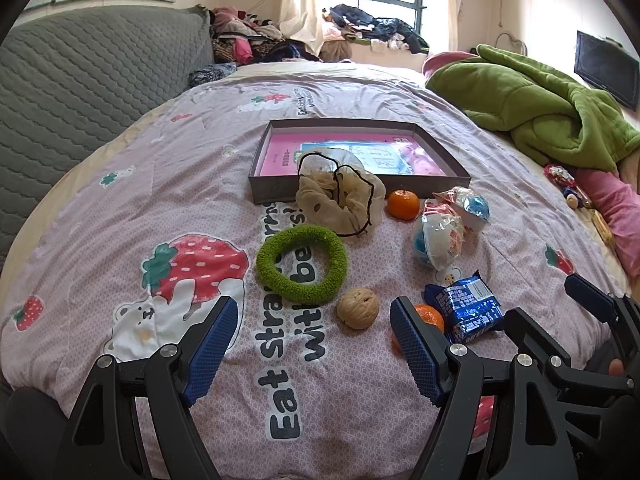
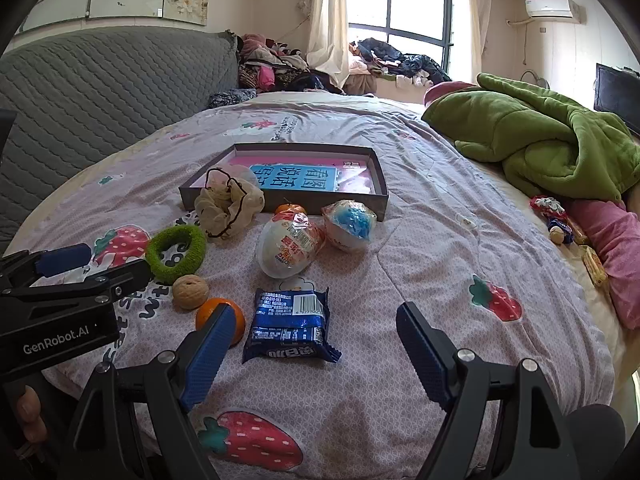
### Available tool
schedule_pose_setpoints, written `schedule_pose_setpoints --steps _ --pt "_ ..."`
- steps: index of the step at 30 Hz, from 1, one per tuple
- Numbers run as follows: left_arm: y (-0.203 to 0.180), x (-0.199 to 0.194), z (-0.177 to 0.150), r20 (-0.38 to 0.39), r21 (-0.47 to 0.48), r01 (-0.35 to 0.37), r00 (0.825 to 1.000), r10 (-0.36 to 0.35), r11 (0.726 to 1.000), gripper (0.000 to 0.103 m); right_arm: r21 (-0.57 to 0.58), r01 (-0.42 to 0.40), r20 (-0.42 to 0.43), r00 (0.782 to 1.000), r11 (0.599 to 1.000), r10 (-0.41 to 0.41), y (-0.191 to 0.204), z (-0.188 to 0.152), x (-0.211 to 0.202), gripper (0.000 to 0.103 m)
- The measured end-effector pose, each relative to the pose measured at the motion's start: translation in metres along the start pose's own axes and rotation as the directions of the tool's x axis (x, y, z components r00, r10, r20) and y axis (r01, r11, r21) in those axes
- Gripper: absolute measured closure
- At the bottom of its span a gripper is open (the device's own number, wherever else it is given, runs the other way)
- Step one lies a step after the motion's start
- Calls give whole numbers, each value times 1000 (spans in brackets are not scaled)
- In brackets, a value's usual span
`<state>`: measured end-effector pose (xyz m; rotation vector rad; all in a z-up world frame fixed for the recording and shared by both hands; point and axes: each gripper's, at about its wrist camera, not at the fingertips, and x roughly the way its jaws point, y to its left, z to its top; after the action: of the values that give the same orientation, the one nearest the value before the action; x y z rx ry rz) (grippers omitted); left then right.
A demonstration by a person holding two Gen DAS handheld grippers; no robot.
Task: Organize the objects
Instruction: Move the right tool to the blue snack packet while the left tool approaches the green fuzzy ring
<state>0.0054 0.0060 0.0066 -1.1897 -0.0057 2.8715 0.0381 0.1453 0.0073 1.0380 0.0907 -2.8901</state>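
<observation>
On the bed lie a green scrunchie (image 1: 302,263) (image 2: 176,253), a cream scrunchie (image 1: 340,194) (image 2: 227,208), a walnut (image 1: 357,307) (image 2: 190,291), two oranges (image 1: 404,204) (image 2: 221,317), two wrapped toy eggs (image 1: 438,236) (image 2: 289,246) (image 2: 350,225) and a blue snack pack (image 1: 470,312) (image 2: 289,326). A shallow grey box (image 1: 262,162) (image 2: 384,196) holding a pink book lies behind them. My left gripper (image 1: 314,320) is open and empty, just before the walnut. My right gripper (image 2: 316,326) is open and empty, around the snack pack's near end.
A green blanket (image 1: 532,108) (image 2: 532,136) lies at the right, with a pink pillow (image 2: 616,240) and small wrapped items (image 2: 552,216) below it. A grey quilted headboard (image 1: 80,80) stands at the left. Clothes are piled by the window (image 2: 380,60).
</observation>
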Motion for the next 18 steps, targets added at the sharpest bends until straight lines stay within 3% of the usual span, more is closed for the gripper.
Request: schedule_pose_setpoints --steps 18 --pt "4 7 -2 -33 -14 8 999 -9 1000 23 -3 -3 -19 1000 1000 3 1 -1 3 21"
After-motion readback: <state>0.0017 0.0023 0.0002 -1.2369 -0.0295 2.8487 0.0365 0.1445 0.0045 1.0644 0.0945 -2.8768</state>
